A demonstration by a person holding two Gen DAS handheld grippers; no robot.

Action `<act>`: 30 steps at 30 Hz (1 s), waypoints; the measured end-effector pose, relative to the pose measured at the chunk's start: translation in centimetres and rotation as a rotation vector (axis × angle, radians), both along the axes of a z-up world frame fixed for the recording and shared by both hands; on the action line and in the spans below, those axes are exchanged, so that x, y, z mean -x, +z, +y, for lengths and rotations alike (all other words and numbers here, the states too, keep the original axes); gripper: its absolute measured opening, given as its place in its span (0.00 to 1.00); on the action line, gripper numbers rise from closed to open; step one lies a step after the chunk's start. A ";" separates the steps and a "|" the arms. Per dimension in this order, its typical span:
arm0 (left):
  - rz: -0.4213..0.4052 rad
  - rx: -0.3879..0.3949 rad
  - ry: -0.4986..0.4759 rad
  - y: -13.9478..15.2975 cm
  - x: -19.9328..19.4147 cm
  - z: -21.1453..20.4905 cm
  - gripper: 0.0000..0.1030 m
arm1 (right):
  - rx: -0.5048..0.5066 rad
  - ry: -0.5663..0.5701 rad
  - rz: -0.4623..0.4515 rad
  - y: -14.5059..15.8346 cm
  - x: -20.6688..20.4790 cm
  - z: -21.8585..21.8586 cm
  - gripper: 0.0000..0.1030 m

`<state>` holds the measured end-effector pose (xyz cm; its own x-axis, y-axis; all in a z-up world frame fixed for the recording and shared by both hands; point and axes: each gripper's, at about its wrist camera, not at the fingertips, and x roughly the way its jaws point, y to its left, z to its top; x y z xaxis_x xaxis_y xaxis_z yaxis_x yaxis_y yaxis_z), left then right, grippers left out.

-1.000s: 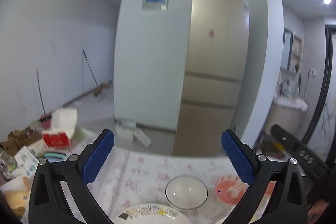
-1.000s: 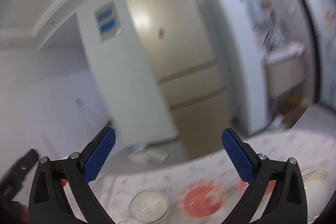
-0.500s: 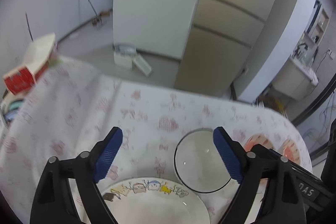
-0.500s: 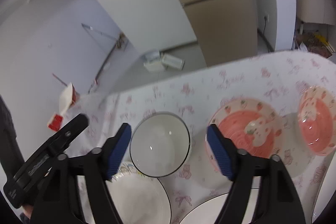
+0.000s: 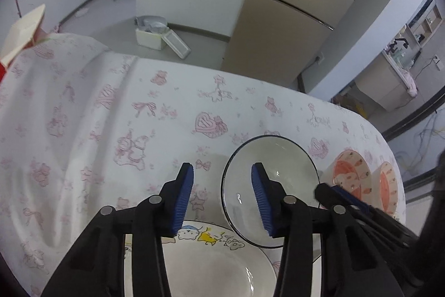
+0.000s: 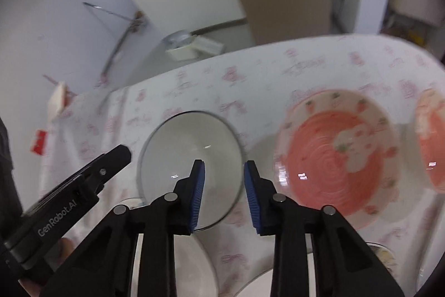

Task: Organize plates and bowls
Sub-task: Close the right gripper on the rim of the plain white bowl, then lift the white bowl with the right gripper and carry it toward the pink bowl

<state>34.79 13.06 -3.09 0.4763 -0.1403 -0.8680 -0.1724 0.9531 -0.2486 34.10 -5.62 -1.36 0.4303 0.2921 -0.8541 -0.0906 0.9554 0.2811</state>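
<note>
On my cloth-covered surface (image 5: pixel 155 107), the clear bowl (image 6: pixel 192 155) sits beside the pink plate (image 6: pixel 336 157). My right gripper (image 6: pixel 224 194), fingers parted and empty, straddles its near rim; the left gripper (image 5: pixel 222 199) is open too.

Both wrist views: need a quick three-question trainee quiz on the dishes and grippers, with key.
1. True or false: the left gripper straddles the left rim of the clear bowl.
2. What lies directly right of the clear bowl in the right wrist view?
A. a tissue box
B. a pink plate
C. a mug
3. Fill in: the plate nearest the left wrist camera has ______ drawings along its rim.

Key:
1. True; one finger is over the bowl, the other over the tablecloth.
2. B.
3. Cartoon.
</note>
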 end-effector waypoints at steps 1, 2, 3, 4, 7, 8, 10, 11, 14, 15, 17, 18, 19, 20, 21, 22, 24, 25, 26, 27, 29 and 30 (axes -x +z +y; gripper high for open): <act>0.007 0.001 0.004 -0.2 -0.1 0.1 0.37 | 0.002 0.009 -0.015 0.4 0.2 0.1 0.27; 0.011 0.004 0.004 -0.3 -0.2 0.1 0.37 | 0.003 0.016 -0.026 0.7 0.4 0.1 0.27; 0.012 0.004 0.002 -0.5 -0.3 0.2 0.37 | 0.002 0.018 -0.030 0.9 0.5 0.1 0.26; 0.015 -0.001 -0.002 -0.6 -0.3 0.1 0.37 | 0.004 0.014 -0.028 1.0 0.6 0.0 0.26; 0.020 -0.056 -0.030 -0.9 -0.5 -0.6 0.35 | 0.040 0.004 0.018 0.6 0.3 -0.1 0.25; 0.023 -0.089 -0.037 -1.0 -0.6 -0.9 0.35 | 0.042 0.002 0.022 0.7 0.3 -0.1 0.25; 0.034 -0.096 -0.036 -1.3 -0.7 -1.1 0.35 | 0.044 0.002 0.009 0.9 0.3 -0.2 0.25; 0.040 -0.082 -0.038 -1.5 -0.8 -1.0 0.35 | 0.049 0.003 0.010 0.9 0.2 -0.2 0.25; 0.060 -0.050 -0.057 -2.4 -1.1 -0.9 0.32 | 0.021 0.014 0.059 -0.4 -0.4 -0.2 0.23; 0.076 -0.043 -0.063 -2.8 -1.3 -0.8 0.30 | 0.013 0.014 0.076 -0.8 -0.6 -0.2 0.21; 0.100 -0.015 -0.048 -3.6 -1.6 -0.3 0.23 | 0.009 0.013 0.114 -2.1 -1.2 -0.1 0.16; 0.105 -0.004 -0.041 -3.8 -1.7 -0.1 0.22 | 0.012 0.009 0.126 -2.5 -1.3 0.0 0.14; 0.107 0.013 -0.046 -3.9 -1.7 0.1 0.22 | 0.012 0.003 0.136 -3.0 -1.5 0.1 0.12; 0.107 0.018 -0.050 -4.0 -1.7 0.1 0.21 | 0.014 0.002 0.140 -3.2 -1.6 0.2 0.12; 0.107 0.023 -0.053 -4.0 -1.7 0.1 0.21 | 0.021 0.006 0.141 -3.5 -1.7 0.3 0.12; 0.109 0.035 -0.057 -4.2 -1.8 0.1 0.17 | 0.024 0.007 0.144 -3.7 -1.7 0.4 0.12; 0.122 0.062 -0.071 -4.6 -1.9 0.0 0.11 | 0.026 0.008 0.151 -4.1 -1.8 0.6 0.12; 0.134 0.082 -0.075 -4.9 -2.0 0.0 0.11 | 0.028 0.008 0.155 -4.3 -1.9 0.6 0.12; 0.143 0.098 -0.073 -5.3 -2.1 0.1 0.11 | 0.037 0.007 0.148 -4.3 -1.8 0.8 0.12; 0.147 0.105 -0.070 -5.5 -2.2 0.0 0.11 | 0.050 0.011 0.143 -4.3 -1.8 1.0 0.12; 0.148 0.117 -0.067 -5.7 -2.3 0.0 0.11 | 0.061 0.013 0.134 -4.4 -1.7 1.1 0.12; 0.148 0.121 -0.066 -5.7 -2.3 0.0 0.11 | 0.063 0.014 0.132 -4.4 -1.8 1.1 0.12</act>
<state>37.09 13.11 -8.81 0.3308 -0.2749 -0.9028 -0.1540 0.9281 -0.3390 35.90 -4.47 -5.73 0.3088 0.2413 -0.9200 -0.0704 0.9704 0.2309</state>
